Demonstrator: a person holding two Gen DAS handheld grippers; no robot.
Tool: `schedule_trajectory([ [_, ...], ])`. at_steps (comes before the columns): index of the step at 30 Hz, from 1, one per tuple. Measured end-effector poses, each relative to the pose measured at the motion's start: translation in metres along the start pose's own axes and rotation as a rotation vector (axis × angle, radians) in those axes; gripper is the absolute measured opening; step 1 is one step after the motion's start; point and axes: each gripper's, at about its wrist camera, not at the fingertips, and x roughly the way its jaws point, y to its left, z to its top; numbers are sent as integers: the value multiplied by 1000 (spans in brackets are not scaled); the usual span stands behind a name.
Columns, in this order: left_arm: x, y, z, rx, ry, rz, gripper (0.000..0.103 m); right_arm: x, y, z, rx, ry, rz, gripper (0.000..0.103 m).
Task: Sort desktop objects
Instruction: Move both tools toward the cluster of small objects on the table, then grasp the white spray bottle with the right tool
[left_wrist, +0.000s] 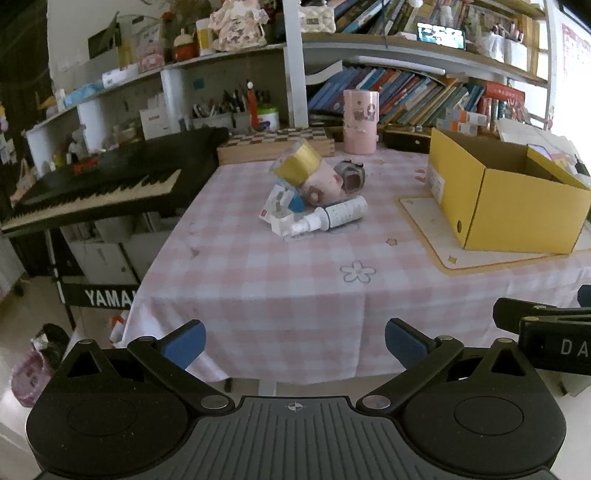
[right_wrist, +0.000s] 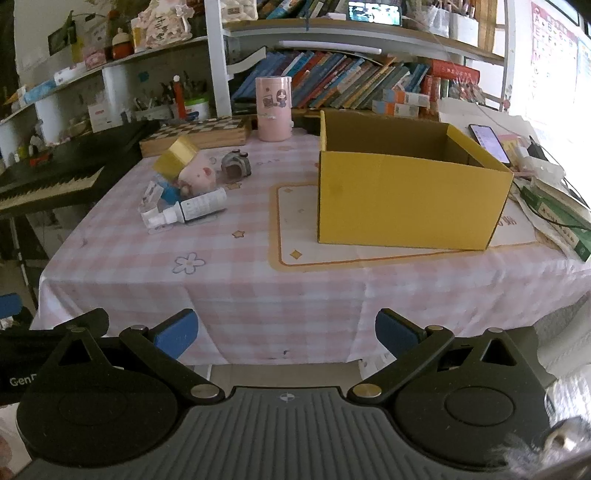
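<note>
Left gripper (left_wrist: 294, 343) apart, right gripper (right_wrist: 287, 332) apart, yellow box (left_wrist: 517, 199) cut off right

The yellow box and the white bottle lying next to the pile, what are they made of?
The yellow box looks like cardboard: matte yellow outside, plain brown inside, with thin folded walls and flaps. The white bottle lying on its side is probably plastic: smooth, slightly shiny, with a printed label and a spray-type top, though glass cannot be ruled out from here.
</note>
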Motion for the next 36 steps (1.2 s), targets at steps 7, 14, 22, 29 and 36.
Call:
schedule_trajectory([
  [7, -3, 5, 4, -8, -32, 39, 103, 4, 6, 5, -17, 0, 17, 103],
  [14, -2, 16, 11, -49, -44, 74, 103, 12, 15, 12, -38, -2, 67, 103],
  [22, 15, 26, 20, -99, -8, 82, 103, 29, 24, 22, -92, 6, 111, 103],
  [29, 33, 33, 34, -118, -6, 113, 103, 55, 32, 43, -135, 7, 171, 103],
  [36, 56, 41, 48, -171, 6, 168, 103, 89, 40, 68, -188, 17, 235, 103],
])
